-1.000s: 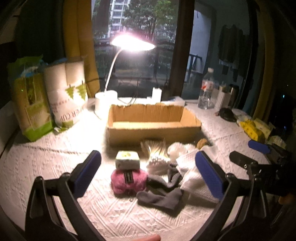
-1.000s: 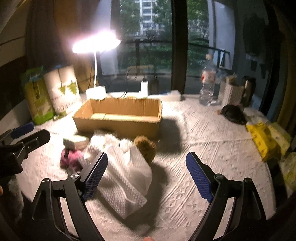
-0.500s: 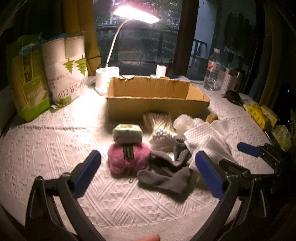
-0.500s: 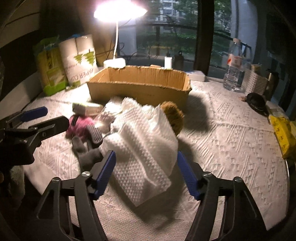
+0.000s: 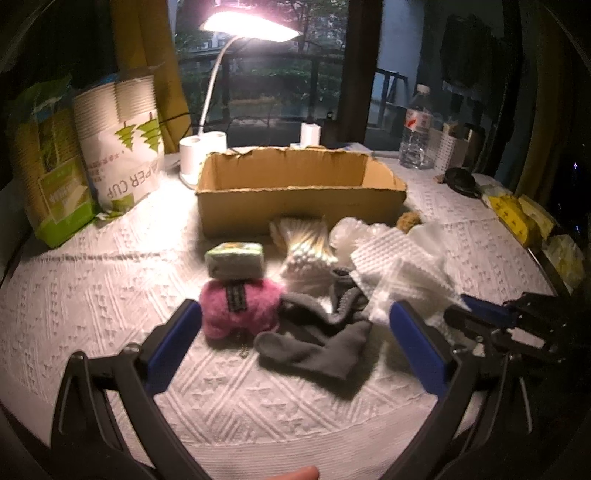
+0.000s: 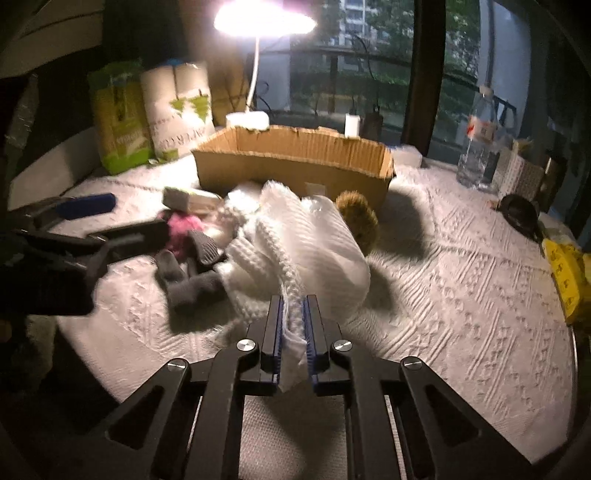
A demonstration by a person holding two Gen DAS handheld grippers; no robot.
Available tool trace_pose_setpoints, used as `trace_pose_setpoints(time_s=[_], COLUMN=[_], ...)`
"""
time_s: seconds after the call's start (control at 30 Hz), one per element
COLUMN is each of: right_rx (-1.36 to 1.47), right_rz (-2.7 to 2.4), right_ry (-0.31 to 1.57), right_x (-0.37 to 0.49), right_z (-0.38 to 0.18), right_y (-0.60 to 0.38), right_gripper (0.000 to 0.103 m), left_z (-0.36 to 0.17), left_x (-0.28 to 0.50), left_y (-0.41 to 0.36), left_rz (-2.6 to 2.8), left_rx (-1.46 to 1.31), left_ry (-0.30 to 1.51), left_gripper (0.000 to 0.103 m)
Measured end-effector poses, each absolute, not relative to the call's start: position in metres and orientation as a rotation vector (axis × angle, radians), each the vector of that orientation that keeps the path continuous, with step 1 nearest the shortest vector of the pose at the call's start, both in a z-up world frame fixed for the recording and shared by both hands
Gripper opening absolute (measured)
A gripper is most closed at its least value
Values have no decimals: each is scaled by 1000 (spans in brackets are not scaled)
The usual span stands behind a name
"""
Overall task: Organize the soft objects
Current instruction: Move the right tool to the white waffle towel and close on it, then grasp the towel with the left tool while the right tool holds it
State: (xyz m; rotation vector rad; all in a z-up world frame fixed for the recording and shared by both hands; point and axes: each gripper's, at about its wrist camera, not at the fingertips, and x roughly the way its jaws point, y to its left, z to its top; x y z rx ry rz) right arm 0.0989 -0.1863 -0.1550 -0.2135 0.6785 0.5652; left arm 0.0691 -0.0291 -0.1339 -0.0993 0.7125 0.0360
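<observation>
A pile of soft things lies before the cardboard box (image 5: 295, 199): a pink plush pouch (image 5: 240, 306), grey socks (image 5: 314, 343), a green-white pack (image 5: 235, 258), a bag of cotton swabs (image 5: 306, 251), a white textured cloth (image 5: 399, 266) and a brown fuzzy ball (image 5: 408, 221). My left gripper (image 5: 295, 325) stands open just short of the pouch and socks, gripping nothing. My right gripper (image 6: 293, 317) is closing, its blue pads pinching the near edge of the white cloth (image 6: 306, 243). Its fingers also show at the right of the left wrist view.
A lit desk lamp (image 5: 251, 26) stands behind the box, with packs of paper cups (image 5: 122, 147) to the left. At the right are a water bottle (image 6: 476, 147), a dark object (image 6: 521, 214) and yellow packs (image 6: 569, 273) by the table edge.
The right gripper's jaws went from wide open to pinched on the white cloth. Both grippers sank and came closer to the pile.
</observation>
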Motion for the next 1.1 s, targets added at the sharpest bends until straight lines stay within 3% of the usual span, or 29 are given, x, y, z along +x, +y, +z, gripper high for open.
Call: trace_pose_setpoints(time_s=[0.57,1.0,1.07,1.1], right_rx=[-77,-18,-13,-11], right_rz=[545,509,503,497], right_ry=[583,593,597,600], right_x=[108,146,150,152], right_z=[-120,-130,-132,-133], right_y=[-250,-283,-286,-289], right_gripper=[7,7,7,7], left_z=[-128,-157,-162,-163], left_x=[94,140,144,146], left_y=[-77,-133,-139,-141], left_rz=[-19,-96,-100,-106], left_rx=[-37,38,53,57], left_ry=[732,851,861,868], left_gripper=[102,101,100,91])
